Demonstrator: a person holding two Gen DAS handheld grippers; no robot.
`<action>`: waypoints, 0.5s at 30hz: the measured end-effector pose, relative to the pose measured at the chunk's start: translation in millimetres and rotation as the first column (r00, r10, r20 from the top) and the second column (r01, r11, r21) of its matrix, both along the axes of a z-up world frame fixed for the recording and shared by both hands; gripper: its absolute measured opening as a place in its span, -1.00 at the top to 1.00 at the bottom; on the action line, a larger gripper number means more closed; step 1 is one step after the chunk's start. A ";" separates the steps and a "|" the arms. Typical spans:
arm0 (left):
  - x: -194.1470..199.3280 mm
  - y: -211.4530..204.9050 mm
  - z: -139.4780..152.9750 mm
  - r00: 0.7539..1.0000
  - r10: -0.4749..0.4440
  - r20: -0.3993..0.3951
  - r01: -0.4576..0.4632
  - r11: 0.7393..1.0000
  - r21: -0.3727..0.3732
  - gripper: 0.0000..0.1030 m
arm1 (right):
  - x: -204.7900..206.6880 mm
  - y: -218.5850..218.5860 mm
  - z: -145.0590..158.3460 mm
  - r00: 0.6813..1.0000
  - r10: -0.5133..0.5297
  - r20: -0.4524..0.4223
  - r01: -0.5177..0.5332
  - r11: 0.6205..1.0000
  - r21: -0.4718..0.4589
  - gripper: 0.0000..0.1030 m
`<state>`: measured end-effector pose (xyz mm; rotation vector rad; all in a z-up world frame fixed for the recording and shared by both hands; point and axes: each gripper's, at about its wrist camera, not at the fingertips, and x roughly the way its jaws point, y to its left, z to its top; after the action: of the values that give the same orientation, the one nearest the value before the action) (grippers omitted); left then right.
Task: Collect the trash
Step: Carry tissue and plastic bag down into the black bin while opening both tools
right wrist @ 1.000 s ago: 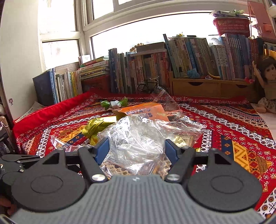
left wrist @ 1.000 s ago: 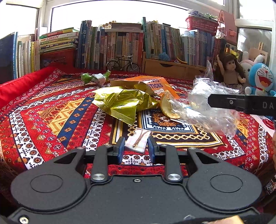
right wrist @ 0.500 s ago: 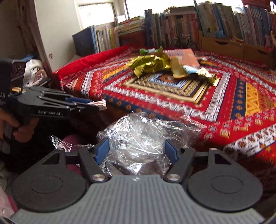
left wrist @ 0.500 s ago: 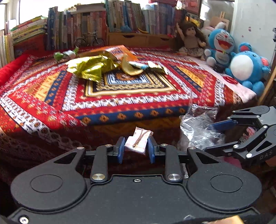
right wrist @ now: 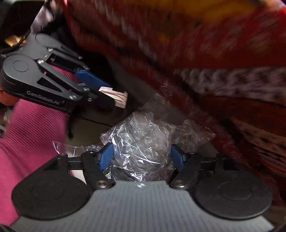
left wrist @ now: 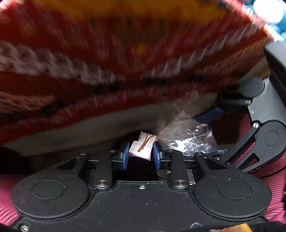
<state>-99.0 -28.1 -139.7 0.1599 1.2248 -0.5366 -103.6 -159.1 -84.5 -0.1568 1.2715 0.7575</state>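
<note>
— What's the left gripper (left wrist: 140, 154) got there?

— A small folded paper wrapper (left wrist: 143, 147), white and pink with a brown streak across it. The blue pads (left wrist: 126, 155) are pressed in on both its sides, so it's clamped and held clear of anything underneath.

— And the other hand?

— The right gripper (right wrist: 141, 155) sits just beside that wrapper, on its right as you look along the left tool. Its jaws stand wider, but they're closed around a crumpled wad of clear plastic film (right wrist: 143, 141). The film bulges up between the blue fingers (right wrist: 105, 156) and spills out past them on both sides.

— How close are the two bundles?

— Near each other. From the left camera the plastic lies right next to the wrapper, nearly touching it; whether they actually meet I can't tell.

— What's under them?

— Below the wrapper it's dark, with a pale grey band just beyond it. I can't make out what that is. To either side of the wrapper there's ribbed pink fabric (right wrist: 32, 135), close by.

— And further out?

— Behind the wrapper hangs the red patterned cloth (left wrist: 125, 58), with white and orange bands, all smeared with blur. Far off past it, up in the right corner of the left view, a bit of blue and white (left wrist: 268, 10); too blurred to name.
</note>
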 end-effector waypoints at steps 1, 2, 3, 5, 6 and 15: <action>3.0 -1.5 -13.2 1.000 0.002 -0.027 -0.002 1.000 0.011 0.48 | 1.2 3.0 -9.0 1.000 0.012 -0.007 -0.012 1.000 -0.005 -0.38; 5.8 -2.9 -26.5 0.999 0.003 -0.053 -0.003 1.000 0.018 0.48 | 1.8 5.6 -21.0 0.999 0.022 -0.025 -0.022 1.000 -0.003 -0.38; 9.7 -4.1 -38.5 0.998 0.003 -0.070 -0.002 1.000 0.025 0.48 | 2.6 6.8 -31.1 0.999 0.023 -0.043 -0.023 1.000 0.002 -0.38; 16.3 -6.4 -64.4 0.994 0.006 -0.113 0.000 0.999 0.047 0.49 | 2.2 8.3 -52.8 0.997 0.016 -0.072 -0.016 1.000 -0.003 -0.39; 18.8 -6.2 -76.9 0.991 0.016 -0.133 -0.009 0.998 0.055 0.49 | 0.9 8.7 -64.8 0.997 0.013 -0.080 -0.014 1.000 -0.013 -0.39; 33.3 -0.1 -158.3 0.929 0.135 -0.344 -0.105 0.989 0.103 0.53 | -2.8 7.6 -117.3 0.985 -0.040 -0.166 0.035 0.999 -0.032 -0.45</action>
<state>-65.8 -28.1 -298.0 0.0588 1.5958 -0.4174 -106.4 -151.5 -201.8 -0.0935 1.4412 0.7318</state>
